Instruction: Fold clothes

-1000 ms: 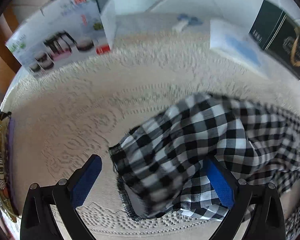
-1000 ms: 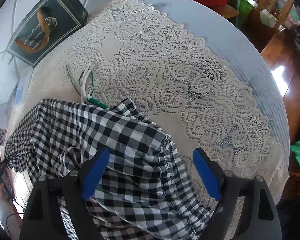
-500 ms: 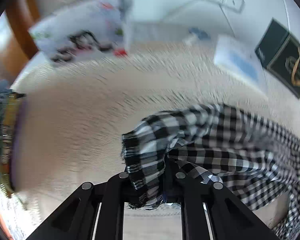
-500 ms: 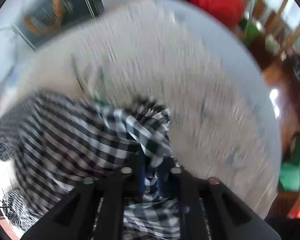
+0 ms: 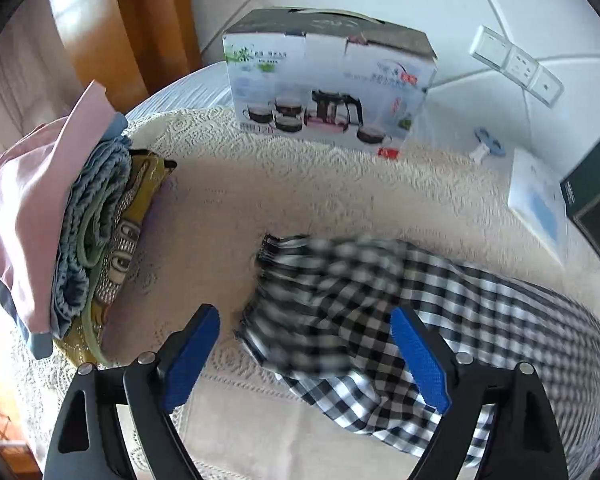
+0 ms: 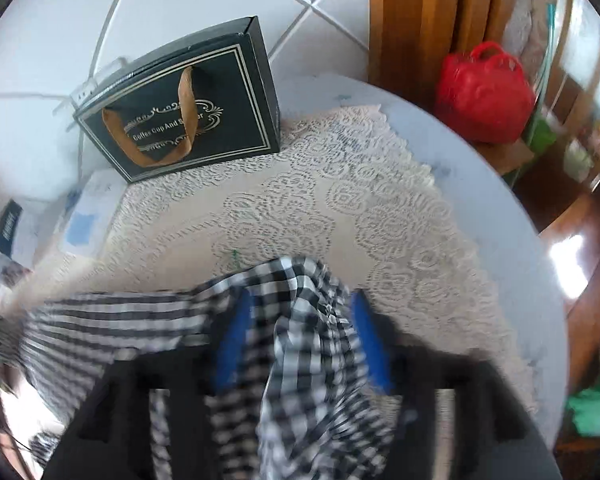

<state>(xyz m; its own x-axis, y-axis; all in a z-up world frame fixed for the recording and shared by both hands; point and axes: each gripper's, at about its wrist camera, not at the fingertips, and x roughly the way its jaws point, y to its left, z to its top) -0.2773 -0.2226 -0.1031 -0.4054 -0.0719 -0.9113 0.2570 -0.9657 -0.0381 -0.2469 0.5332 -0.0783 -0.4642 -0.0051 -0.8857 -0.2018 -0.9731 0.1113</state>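
Note:
A black-and-white checked garment [image 5: 420, 300] lies bunched on the lace tablecloth [image 5: 300, 192]. My left gripper [image 5: 304, 344] is open, its blue pads [image 5: 192, 356] on either side of the garment's near-left corner, above it. In the right wrist view the same garment [image 6: 300, 320] drapes between the blue pads [image 6: 372, 344] of my right gripper [image 6: 300, 336]. That gripper's jaws stand apart, partly open, with cloth between them; the view is blurred.
A stack of folded clothes [image 5: 60, 240] lies at the left. A tea-set box [image 5: 328, 88], a white box [image 5: 540, 200] and a dark gift box [image 6: 188, 108] stand along the wall. A red bag [image 6: 484, 92] sits beyond the table edge.
Both grippers were open, shut on the garment half a second ago, and have now opened again. The left gripper has lifted and pulled back; the garment's corner dropped onto the table.

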